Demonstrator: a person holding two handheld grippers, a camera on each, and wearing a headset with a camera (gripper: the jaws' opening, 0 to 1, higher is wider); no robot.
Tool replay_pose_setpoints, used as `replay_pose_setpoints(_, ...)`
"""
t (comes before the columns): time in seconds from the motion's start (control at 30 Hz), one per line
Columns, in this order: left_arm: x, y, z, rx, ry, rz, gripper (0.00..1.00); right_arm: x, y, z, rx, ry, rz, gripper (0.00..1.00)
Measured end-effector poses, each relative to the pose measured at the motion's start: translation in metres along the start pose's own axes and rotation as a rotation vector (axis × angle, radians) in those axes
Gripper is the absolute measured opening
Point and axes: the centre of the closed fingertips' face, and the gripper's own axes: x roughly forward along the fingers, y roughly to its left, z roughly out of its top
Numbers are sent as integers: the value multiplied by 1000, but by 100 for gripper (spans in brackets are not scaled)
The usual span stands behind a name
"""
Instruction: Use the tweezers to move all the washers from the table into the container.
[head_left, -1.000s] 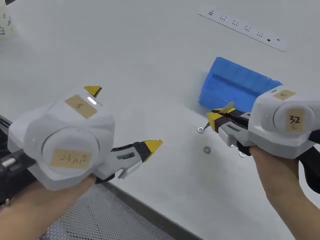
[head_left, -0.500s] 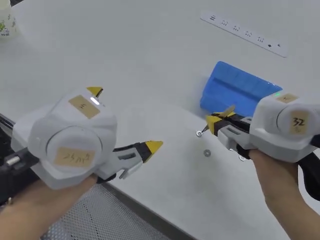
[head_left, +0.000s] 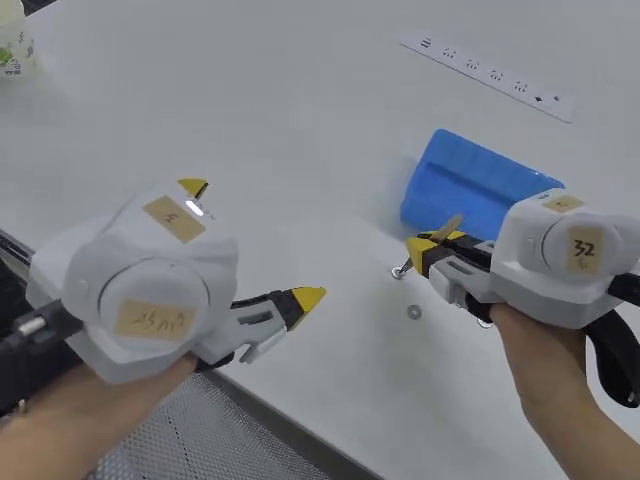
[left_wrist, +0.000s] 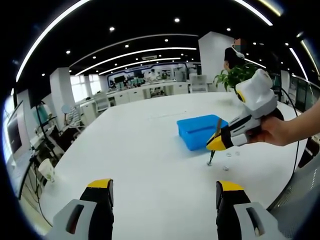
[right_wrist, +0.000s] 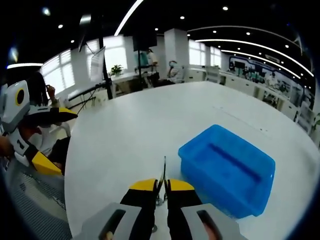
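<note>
Head view, looking down on the white desk (head_left: 300, 120).

- Left claw (head_left: 250, 242): white body with yellow-tipped black jaws, low on the left near the desk's front edge. The jaws are spread wide with nothing between them. Its own view shows the same wide gap (left_wrist: 165, 186).
- Right claw (head_left: 425, 247): same build, on the right, just in front of the container. The jaws are pinched narrow on the thin metal tweezers (right_wrist: 164, 172), which stick out forward and down between the yellow tips.
- In the left gripper view the tweezers' tip reaches down to the desk surface. There is a small ring-like piece right at the tip in the head view; I cannot tell whether it is gripped.
- Small round metal washer (head_left: 414, 312): lies flat on the desk, just nearer the person than the tweezers' tip and outside the container. The left gripper view shows a few more small pieces on the desk below the right claw.
- Blue rectangular plastic container (head_left: 480, 190): open-topped, sitting on the desk just behind the right claw. Its contents are not readable.
- White power strip (head_left: 490, 75): lies at the far side of the desk, well apart from the container.
</note>
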Motion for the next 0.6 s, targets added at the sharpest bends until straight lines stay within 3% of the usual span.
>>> replay_pose_setpoints(0.17, 0, 0, 0, 3, 2, -3, 86, 3, 0, -3, -31, 6, -15, 3)
replay_pose_setpoints(0.4, 0, 0, 2, 3, 2, -10, 86, 3, 3, -6, -24, 1, -45, 3)
replay_pose_setpoints(0.6, -1, -3, 5, 4, -3, -28, 86, 6, -1, -4, 4, 31, -42, 2)
